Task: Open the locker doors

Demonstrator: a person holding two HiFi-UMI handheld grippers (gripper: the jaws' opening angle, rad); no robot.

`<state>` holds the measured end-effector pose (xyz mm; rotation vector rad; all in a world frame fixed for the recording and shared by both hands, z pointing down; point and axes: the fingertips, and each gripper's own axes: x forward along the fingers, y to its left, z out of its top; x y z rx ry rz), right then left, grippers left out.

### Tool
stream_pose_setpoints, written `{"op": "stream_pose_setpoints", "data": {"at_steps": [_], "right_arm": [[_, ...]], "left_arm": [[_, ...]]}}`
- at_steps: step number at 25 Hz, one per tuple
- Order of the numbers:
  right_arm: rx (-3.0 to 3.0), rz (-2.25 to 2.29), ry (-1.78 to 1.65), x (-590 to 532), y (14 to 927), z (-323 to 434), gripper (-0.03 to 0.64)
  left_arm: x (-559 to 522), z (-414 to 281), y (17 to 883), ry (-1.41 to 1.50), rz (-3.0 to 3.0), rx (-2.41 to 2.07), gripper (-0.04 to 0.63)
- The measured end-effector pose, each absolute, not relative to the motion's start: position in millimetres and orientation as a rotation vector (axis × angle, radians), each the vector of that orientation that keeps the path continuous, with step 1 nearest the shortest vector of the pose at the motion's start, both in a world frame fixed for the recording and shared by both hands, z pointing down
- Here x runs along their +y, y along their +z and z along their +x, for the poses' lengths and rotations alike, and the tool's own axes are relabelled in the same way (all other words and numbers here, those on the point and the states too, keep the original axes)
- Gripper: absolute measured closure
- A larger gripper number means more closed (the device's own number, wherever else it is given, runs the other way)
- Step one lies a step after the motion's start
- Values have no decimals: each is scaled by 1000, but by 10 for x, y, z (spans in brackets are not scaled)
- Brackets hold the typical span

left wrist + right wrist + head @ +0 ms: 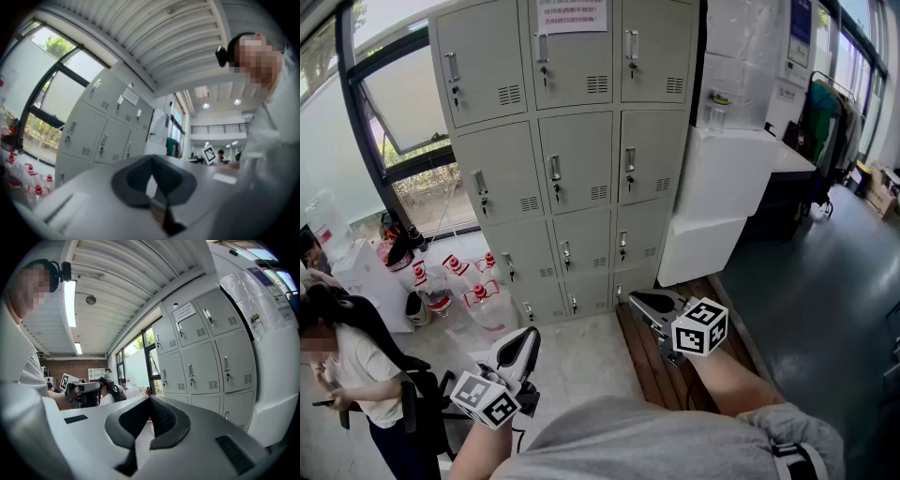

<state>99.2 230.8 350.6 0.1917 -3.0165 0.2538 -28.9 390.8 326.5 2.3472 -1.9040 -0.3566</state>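
You held both grippers low in the head view, well apart from the lockers (581, 159), which filled the upper centre of the frame. Every one of the doors (575, 161) in sight was closed, each with its handle and key lock. A notice (572, 14) sat on the top middle door.

Your left gripper (528, 339) was at lower left of centre, pointed up-frame toward the bottom row. Its jaws were together with nothing between them. In the left gripper view the tips met at centre, with the lockers behind them at left.

Your right gripper (649, 302) was at lower right of centre, over the wooden slats (661, 375) on the floor. Its jaws were likewise fully closed and empty. In the right gripper view the lockers stood at upper right, beyond the tips.

Around the lockers you had:
- white boxes (731, 187) stacked just right of them
- red-capped bottles (473, 286) on the floor at their lower left, under the window (403, 103)
- a seated person (356, 375) at the lower left edge of the frame
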Motion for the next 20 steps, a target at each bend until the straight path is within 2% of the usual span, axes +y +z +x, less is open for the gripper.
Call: {"op": "stream_pose_setpoints", "data": {"at_steps": [12, 20], "right_arm": [[-3038, 187, 352, 1992, 3480, 1073, 614], [-3043, 134, 355, 1536, 3462, 1369, 612]], "left_arm": [[3628, -171, 3257, -341, 2329, -1924, 591], [3092, 141, 3259, -353, 2307, -1934, 591]]}}
